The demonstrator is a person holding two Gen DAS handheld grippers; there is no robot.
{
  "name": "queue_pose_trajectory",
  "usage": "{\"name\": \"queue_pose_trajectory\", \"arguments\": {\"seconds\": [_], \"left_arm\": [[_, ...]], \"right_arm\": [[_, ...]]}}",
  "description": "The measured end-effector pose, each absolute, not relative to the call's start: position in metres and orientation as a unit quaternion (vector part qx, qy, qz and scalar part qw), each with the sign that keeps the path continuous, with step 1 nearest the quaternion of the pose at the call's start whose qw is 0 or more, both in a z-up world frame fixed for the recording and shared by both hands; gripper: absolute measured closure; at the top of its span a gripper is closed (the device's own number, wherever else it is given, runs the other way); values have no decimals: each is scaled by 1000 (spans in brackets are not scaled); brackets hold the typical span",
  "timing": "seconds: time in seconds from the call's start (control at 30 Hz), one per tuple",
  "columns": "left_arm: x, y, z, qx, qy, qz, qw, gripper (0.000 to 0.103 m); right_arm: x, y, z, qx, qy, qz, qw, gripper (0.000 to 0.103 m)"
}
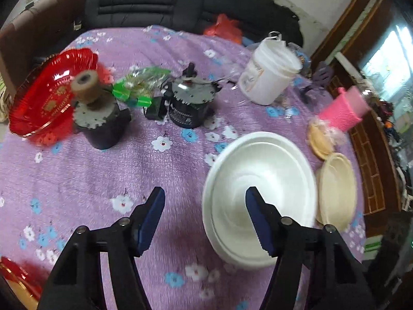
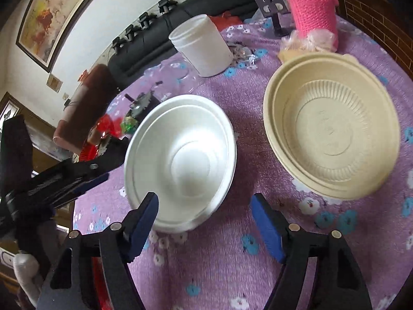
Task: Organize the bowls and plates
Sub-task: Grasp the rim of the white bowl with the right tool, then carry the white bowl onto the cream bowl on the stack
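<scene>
While the white bowls sit stacked mid-table, bare purple cloth lies open to their left, and the beige bowls stand just beside them on the right. Clutter crowds the far side: a red tray, a white tub, a pink cup. A black sofa runs behind. Both the left gripper and right gripper hover with jaws apart, holding nothing.
</scene>
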State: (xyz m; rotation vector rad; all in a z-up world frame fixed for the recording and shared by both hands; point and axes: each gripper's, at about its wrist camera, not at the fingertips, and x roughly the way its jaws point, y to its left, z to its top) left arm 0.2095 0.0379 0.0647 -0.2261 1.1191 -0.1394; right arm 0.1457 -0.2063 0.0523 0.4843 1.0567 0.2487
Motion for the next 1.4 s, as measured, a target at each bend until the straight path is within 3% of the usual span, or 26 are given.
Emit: {"name": "queue_pose_trajectory", "arguments": {"seconds": [0.17,0.27,0.3,0.37,0.47,0.87,1.17,1.4], "left_arm": [[227,34,42,-125,547,-62,825,60],[230,29,33,-132,552,-68,820,77],[231,27,30,-135,554,-70,819,85],[230,24,26,-133,558,-70,816,87],[220,25,28,-148,558,-72,813,87],[124,53,94,-163,509,-87,841,87],[14,142,140,-179,462,-52,867,87],[-53,227,139,-193,438,28,878,87]], "right_arm": [[156,-202,46,216,490,107,838,36],[161,-198,42,207,490,100,841,50],[161,-197,40,207,489,97,842,59],[163,-199,37,215,490,100,839,74],[159,-204,37,222,484,92,841,85],[95,-180,106,167,434,121,877,86],[34,-98,155,131,404,205,882,86],[2,2,155,88,402,278,868,86]]}}
